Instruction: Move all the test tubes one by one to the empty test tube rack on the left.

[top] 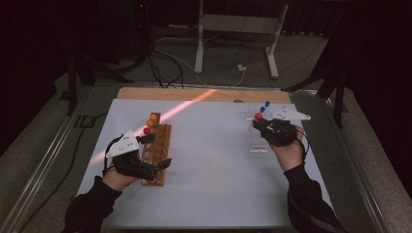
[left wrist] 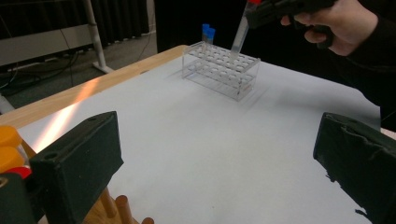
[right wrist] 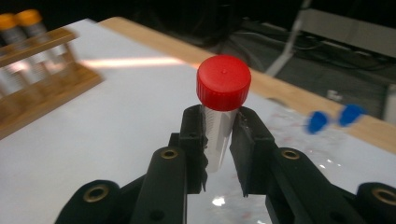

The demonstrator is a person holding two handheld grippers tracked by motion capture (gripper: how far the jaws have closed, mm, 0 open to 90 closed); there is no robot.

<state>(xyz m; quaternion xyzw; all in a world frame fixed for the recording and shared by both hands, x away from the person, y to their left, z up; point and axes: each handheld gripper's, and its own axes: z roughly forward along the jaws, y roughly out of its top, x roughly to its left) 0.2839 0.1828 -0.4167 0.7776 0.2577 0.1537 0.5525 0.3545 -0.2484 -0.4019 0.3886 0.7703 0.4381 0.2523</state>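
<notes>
My right gripper (right wrist: 218, 135) is shut on a clear tube with a red cap (right wrist: 223, 83), held upright above the clear plastic rack (left wrist: 219, 67) at the table's right. In the high view that red-capped tube (top: 258, 116) sits in the right gripper (top: 265, 125) over the clear rack (top: 256, 138). Two blue-capped tubes (left wrist: 208, 33) stand in the rack's far end. My left gripper (top: 160, 162) rests by the wooden rack (top: 158, 153), which carries orange-capped tubes (top: 152, 119) and one red-capped tube (top: 146, 130). Its jaws stand wide apart in the left gripper view, with nothing between them.
A white sheet (top: 209, 170) covers the table, with a strip of bare wood (top: 194, 93) along the far edge. A metal frame on legs (top: 238, 29) stands on the floor beyond the table. Cables (top: 160, 68) lie on the floor at the back left.
</notes>
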